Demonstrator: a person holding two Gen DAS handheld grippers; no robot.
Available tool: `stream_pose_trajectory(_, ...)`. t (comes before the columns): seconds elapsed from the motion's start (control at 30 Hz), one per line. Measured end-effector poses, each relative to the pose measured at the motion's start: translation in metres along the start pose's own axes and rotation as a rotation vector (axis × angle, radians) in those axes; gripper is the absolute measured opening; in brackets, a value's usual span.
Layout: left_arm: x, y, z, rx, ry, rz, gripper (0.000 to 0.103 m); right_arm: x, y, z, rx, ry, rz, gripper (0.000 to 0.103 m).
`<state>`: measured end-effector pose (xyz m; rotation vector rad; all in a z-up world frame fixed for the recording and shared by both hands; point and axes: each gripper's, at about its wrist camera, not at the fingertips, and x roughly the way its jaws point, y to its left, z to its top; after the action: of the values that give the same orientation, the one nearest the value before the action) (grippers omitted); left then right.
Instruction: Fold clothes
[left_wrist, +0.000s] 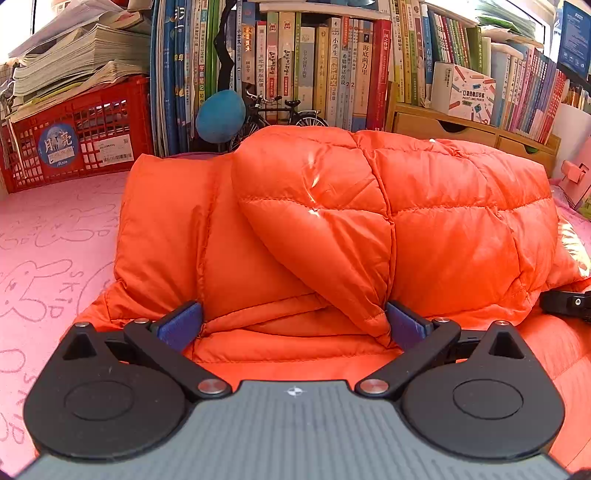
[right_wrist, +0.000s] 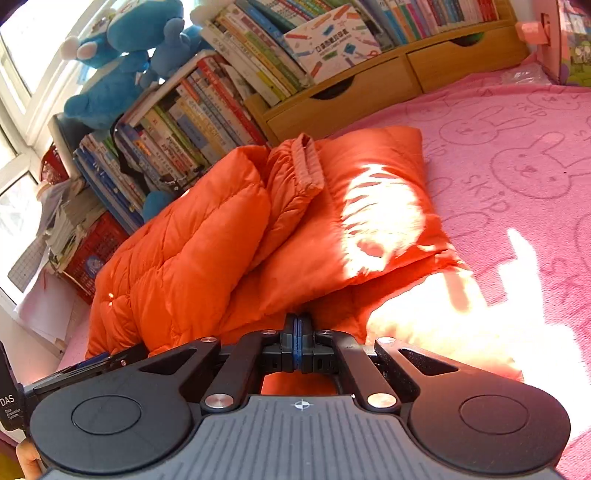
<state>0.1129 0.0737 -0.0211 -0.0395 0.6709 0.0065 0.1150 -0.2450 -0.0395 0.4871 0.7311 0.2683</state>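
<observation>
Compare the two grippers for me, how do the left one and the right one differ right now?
The left gripper has its jaws spread wide, with a fold of the orange jacket lying between them; the right gripper has its jaws fully shut. Whether the right gripper pinches any fabric cannot be seen, while the left gripper's pads press nothing. Both are black with blue pads and sit at the jacket's near edge on the pink blanket.

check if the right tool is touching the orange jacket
Touching. The right wrist view shows the right tool shut, its pads pinched together at the edge of the orange jacket, no gap visible between them.
</observation>
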Motion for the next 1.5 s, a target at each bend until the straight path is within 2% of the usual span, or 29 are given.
stream_pose_trajectory(0.2,-0.021,0.033,-0.006,-0.059,0.015,-0.005,0.103,-0.011,-0.012,-0.002,-0.015,-0.041,-0.05,0.0)
stream_pose_trajectory(0.33,-0.04,0.059,-0.007,-0.127,0.063,0.005,0.103,-0.01,-0.005,-0.005,-0.054,-0.053,-0.071,0.0)
stream_pose_trajectory(0.43,-0.049,0.059,-0.004,-0.153,0.066,-0.069,0.103,-0.012,-0.007,-0.005,-0.046,-0.057,-0.054,0.002)
stream_pose_trajectory(0.53,-0.047,0.048,-0.001,-0.148,0.069,-0.136,0.103,-0.017,-0.007,-0.006,-0.044,-0.068,-0.031,0.009)
stream_pose_trajectory(0.6,-0.039,0.041,-0.001,-0.125,0.084,-0.147,0.103,-0.022,-0.001,-0.009,-0.074,-0.078,-0.022,0.021)
stream_pose_trajectory(0.67,-0.027,0.035,-0.002,-0.086,0.105,-0.085,0.103,-0.025,0.008,-0.012,-0.121,-0.077,-0.042,0.027)
stream_pose_trajectory(0.73,-0.023,0.037,-0.005,-0.045,0.104,0.004,0.103,-0.026,0.011,-0.013,-0.146,-0.069,-0.074,0.026)
stream_pose_trajectory(0.83,-0.027,0.053,-0.014,-0.008,0.083,0.131,0.103,-0.035,-0.006,-0.01,-0.111,-0.069,-0.081,0.019)
stream_pose_trajectory(0.93,-0.037,0.087,-0.027,-0.044,0.085,0.222,0.103,-0.058,-0.02,-0.013,-0.151,-0.098,-0.136,0.02)
stream_pose_trajectory(0.97,-0.043,0.099,-0.032,-0.058,0.083,0.24,0.103,-0.068,-0.022,-0.016,-0.181,-0.106,-0.166,0.022)
stream_pose_trajectory(1.03,-0.059,0.114,-0.039,-0.068,0.079,0.257,0.103,-0.093,-0.024,-0.025,-0.263,-0.12,-0.215,0.042)
stream_pose_trajectory(1.1,-0.075,0.116,-0.044,-0.055,0.076,0.275,0.103,-0.121,-0.027,-0.039,-0.34,-0.116,-0.21,0.045)
stream_pose_trajectory(1.2,-0.095,0.113,-0.051,-0.018,0.064,0.305,0.103,-0.17,-0.033,-0.06,-0.393,-0.073,-0.145,0.051)
stream_pose_trajectory(1.3,-0.104,0.107,-0.056,0.012,0.055,0.342,0.103,-0.212,-0.031,-0.085,-0.457,-0.045,-0.16,0.061)
stream_pose_trajectory(1.4,-0.104,0.106,-0.058,0.012,0.061,0.374,0.103,-0.235,-0.025,-0.113,-0.53,0.031,-0.188,0.066)
stream_pose_trajectory(1.5,-0.108,0.105,-0.061,-0.006,0.066,0.382,0.103,-0.238,-0.013,-0.144,-0.649,0.091,-0.191,0.071)
